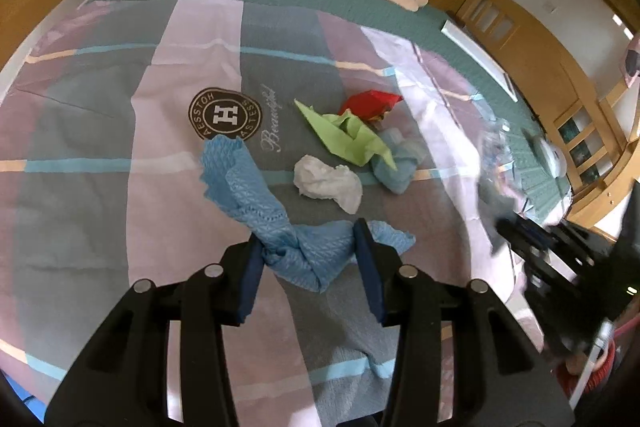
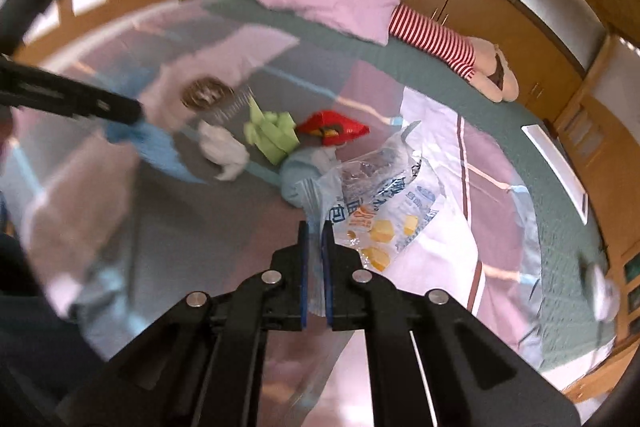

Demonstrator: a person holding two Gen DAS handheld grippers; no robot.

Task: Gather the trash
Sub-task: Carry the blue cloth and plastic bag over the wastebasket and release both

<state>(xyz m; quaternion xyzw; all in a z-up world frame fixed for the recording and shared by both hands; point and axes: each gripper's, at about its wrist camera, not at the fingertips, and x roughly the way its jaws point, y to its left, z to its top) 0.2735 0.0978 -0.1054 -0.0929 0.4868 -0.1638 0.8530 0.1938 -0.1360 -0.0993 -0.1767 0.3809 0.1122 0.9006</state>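
Snack wrapper (image 2: 384, 211), blue Chinese print

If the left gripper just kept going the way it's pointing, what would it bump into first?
The left gripper already holds the blue cloth between its fingers. Beyond that, the crumpled white tissue lies nearest ahead, with the green folded paper behind it. Depth is hard to judge, so it might meet the bedspread first.
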